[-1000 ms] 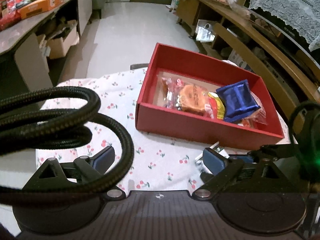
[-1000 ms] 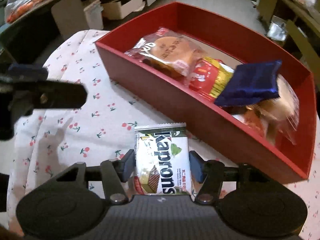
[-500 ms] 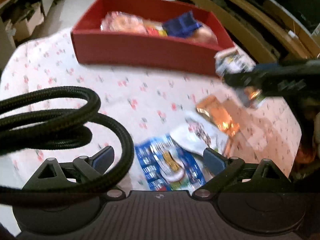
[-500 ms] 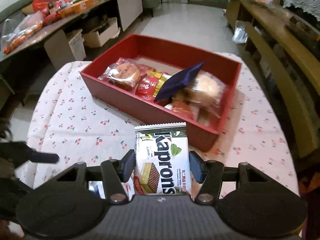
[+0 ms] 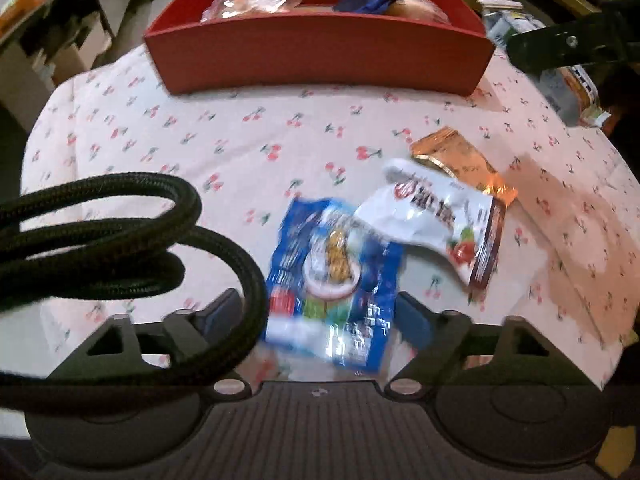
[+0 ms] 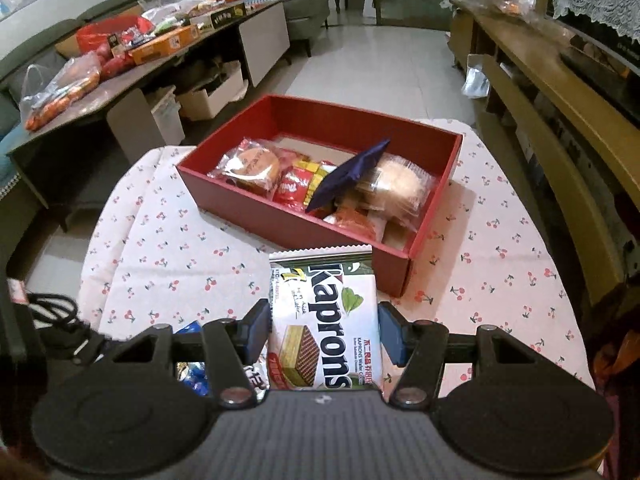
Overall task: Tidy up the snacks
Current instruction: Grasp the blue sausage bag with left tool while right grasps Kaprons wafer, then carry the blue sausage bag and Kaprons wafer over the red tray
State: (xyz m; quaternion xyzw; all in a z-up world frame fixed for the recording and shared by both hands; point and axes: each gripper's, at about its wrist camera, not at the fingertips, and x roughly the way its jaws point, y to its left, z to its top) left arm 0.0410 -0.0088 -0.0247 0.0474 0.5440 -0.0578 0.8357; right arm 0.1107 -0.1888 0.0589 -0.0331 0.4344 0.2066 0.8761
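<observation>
Holding: right gripper (image 6: 323, 330) carries the Kaprons wafer pack (image 6: 324, 320) between its jaws, raised above the cherry-print tablecloth (image 6: 168, 248), just short of the red box (image 6: 304, 232).
Right jaws: clenched on the pack's sides; the pads press the wrapper edges only.
Left gripper (image 5: 320, 312): jaws released, straddling the blue snack packet (image 5: 332, 272), which lies flat on the cloth; frame is blurred, so contact cannot be judged.
Loose snacks: white packet (image 5: 436, 220) overlaps the blue one's upper corner; gold packet (image 5: 460, 160) sits touching behind the white one.
Box contents: wrapped buns, a red-yellow pack and a dark blue packet (image 6: 348, 176) tilted up on edge, crowding the near right side.
Risk, right: thin edge grip may let the wafer pack slip or swing; dropped on the tilted blue packet it could slide out over the wall.
Risk, left: closing on the blue packet may drag the overlapping white one, or merely pinch slippery film.
Cable (image 5: 120, 240): looped beside the left jaw; could snag.
</observation>
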